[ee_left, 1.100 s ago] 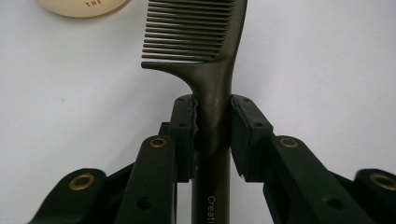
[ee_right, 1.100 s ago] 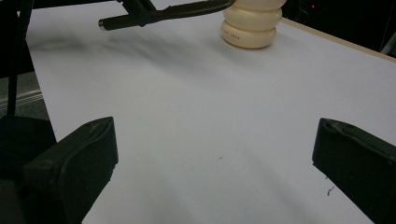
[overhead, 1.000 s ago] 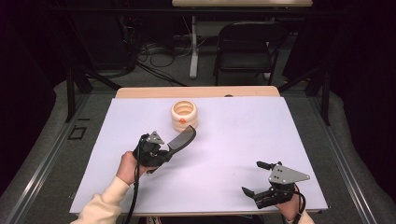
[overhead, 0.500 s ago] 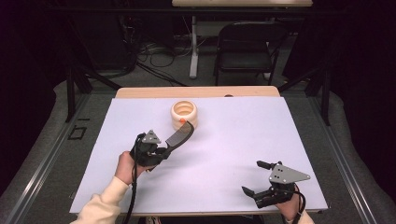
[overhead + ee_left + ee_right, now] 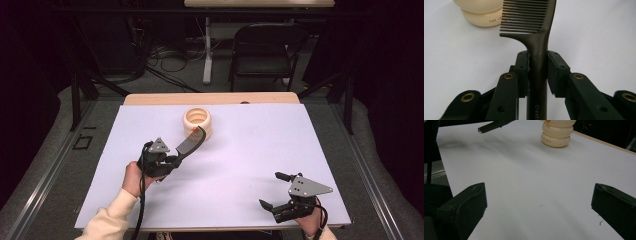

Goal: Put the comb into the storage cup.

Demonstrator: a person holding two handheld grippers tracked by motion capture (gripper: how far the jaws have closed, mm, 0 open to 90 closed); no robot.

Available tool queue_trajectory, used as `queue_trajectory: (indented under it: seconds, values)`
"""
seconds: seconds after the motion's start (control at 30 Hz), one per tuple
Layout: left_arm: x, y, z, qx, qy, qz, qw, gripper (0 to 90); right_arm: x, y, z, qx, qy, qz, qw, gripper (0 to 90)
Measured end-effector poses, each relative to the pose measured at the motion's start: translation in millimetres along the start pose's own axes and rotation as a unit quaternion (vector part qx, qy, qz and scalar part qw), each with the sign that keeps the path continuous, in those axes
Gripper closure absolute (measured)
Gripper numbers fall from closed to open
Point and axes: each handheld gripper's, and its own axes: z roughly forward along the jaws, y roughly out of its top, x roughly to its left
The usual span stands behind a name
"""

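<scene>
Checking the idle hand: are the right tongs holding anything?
No: in the right gripper view the right tongs stand wide open over the bare white table, with nothing between them.

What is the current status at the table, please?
Left hand-held gripper shut on comb. Right hand-held gripper open, empty. Cream ribbed holder just beyond comb tip.

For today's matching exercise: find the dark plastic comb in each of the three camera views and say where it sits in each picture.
High view: the dark plastic comb lies left of centre, held in the left gripper.
Left gripper view: upright in mid-frame, its handle clamped between the jaws.
Right gripper view: its handle end pokes in at the top left.
Shared landmark: the cream ribbed round holder, beside the comb's teeth.
</scene>
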Motion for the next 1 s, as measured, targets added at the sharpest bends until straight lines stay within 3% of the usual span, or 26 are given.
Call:
queue_trajectory:
  seconds: [1.0]
  values:
    - [6.3, -2.8, -5.9, -0.051, 0.018, -0.012, 0.9985, 72.0, 0.6, 0.8, 2.1, 0.003, 0.003, -0.003, 1.0, 0.0]
